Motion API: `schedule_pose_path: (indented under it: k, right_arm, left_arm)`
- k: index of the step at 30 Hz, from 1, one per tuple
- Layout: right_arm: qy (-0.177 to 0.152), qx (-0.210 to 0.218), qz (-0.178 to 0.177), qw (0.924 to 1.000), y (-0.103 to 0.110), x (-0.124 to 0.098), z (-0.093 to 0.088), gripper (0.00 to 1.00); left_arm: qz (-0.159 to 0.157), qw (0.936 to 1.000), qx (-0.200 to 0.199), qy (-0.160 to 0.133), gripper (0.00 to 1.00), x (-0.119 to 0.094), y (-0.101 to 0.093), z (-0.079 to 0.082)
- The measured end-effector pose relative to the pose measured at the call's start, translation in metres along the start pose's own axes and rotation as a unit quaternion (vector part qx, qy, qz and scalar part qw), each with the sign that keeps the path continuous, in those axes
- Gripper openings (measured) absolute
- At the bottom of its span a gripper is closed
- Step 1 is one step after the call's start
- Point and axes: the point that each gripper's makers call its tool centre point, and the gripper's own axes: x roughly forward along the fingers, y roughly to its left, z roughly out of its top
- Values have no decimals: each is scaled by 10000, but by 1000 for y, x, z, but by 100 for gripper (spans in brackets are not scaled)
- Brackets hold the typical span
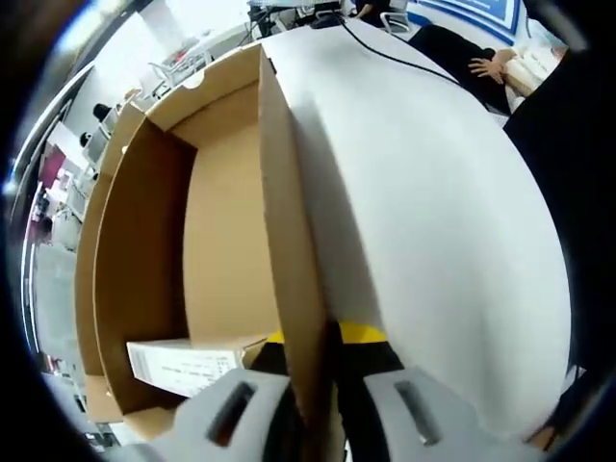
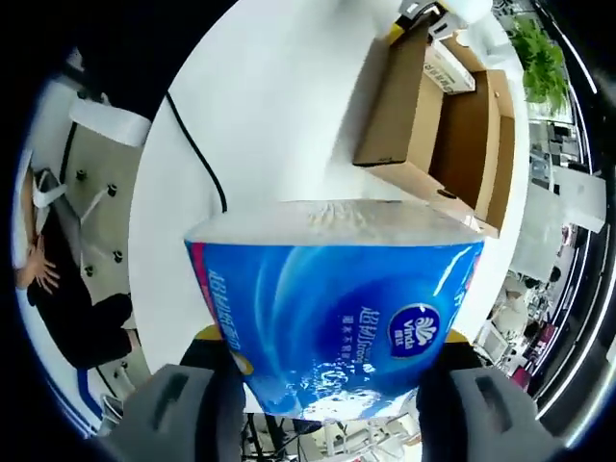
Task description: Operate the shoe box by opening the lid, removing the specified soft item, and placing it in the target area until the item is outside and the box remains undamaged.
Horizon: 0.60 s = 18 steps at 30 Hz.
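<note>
Gripping one blue pack (image 2: 332, 308), the right tool (image 2: 327, 404) has a jaw on each side of it, closed against its soft plastic wrap. Pack count: one. It is blue with a white swirl, a round logo and white print, a pink strip down its left edge and a clear top showing white tissue. It is up off the white desk (image 2: 260, 115), outside the box (image 2: 438, 120).

Left tool (image 1: 313, 409): its two grey jaws straddle the box wall (image 1: 289, 250), one inside the box, one outside, clamped on the cardboard. Yellow and black parts show between the jaws.

Box count: one, brown cardboard, open. In the left gripper view its inside shows bare brown, with a white label (image 1: 183, 364) on the near end by the jaws. In the right gripper view the box sits farther off on the desk, well apart from the pack, with the left tool at its far end.

One black cable (image 2: 197, 159) runs across the desk. Beyond the desk edge a person's hand (image 1: 488, 67) rests on a dark surface. One green plant (image 2: 539, 58) stands far right.
</note>
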Motion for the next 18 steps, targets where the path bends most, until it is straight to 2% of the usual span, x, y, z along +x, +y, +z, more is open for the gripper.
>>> schedule_pose_path:
  k: [3,4,9,18]
  right_arm:
    - [-6,-45,90,9999,7,9,-2,72]
    - [4,119,183,9998,12,12,-4,72]
    - [-18,239,130,9996,10,20,-8,72]
    - [-191,414,282,9986,15,38,5,72]
  left_arm:
    - [13,10000,-21,4,5,-1,-3,0]
    - [19,10000,-19,10,5,-1,-4,1]
    - [42,10000,-19,35,5,-1,-6,1]
    - [62,10000,-28,45,5,0,-3,-1]
